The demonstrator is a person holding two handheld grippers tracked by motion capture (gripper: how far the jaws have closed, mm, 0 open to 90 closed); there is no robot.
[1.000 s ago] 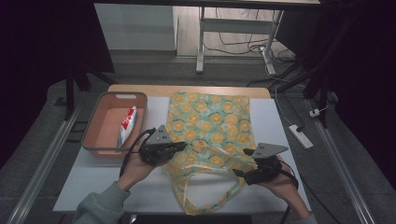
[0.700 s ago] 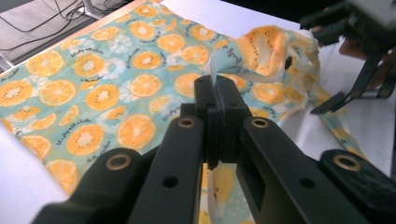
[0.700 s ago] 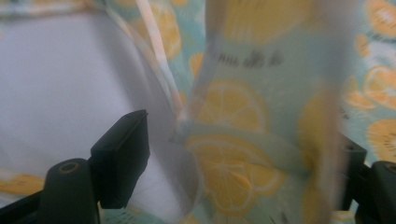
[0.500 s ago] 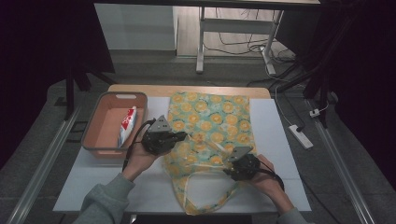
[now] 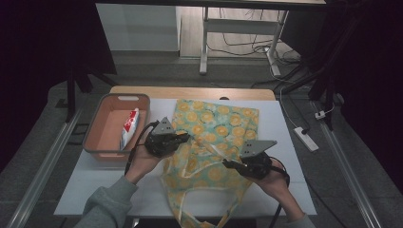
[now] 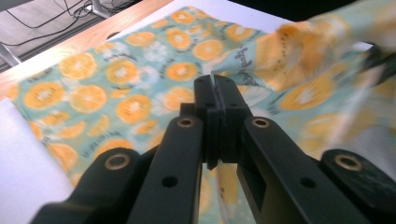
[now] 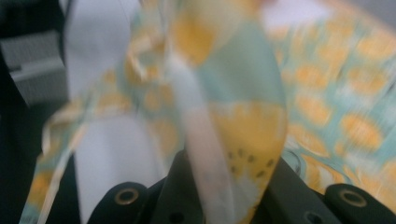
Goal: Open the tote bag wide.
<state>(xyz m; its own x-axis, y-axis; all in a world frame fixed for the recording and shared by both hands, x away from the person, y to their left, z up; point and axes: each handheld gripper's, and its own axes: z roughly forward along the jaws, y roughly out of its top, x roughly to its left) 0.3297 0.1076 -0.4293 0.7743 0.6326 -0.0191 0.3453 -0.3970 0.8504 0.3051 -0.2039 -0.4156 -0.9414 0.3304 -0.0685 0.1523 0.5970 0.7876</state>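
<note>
A tote bag [image 5: 216,124] printed with orange slices on pale green lies on the white table [image 5: 285,123], its handles [image 5: 190,209] toward the front edge. My left gripper [image 5: 184,138] is shut on the bag's left rim and holds it slightly raised. In the left gripper view the jaws [image 6: 215,91] are pressed together over the fabric [image 6: 116,79]. My right gripper [image 5: 229,164] has just been closing, and it now pinches the rim's right side. In the right gripper view blurred cloth [image 7: 233,93] drapes over the jaws and hides the tips.
A salmon-coloured basket [image 5: 95,137] stands at the table's left with a red and white packet [image 5: 128,127] in it. A white power strip [image 5: 305,138] lies on the floor to the right. Metal rails run along both sides of the table.
My right gripper came in from the right onto the bag, shut on the fabric and rose a little. The bag's mouth is now bunched and lifted between the grippers. The left hand has barely moved.
</note>
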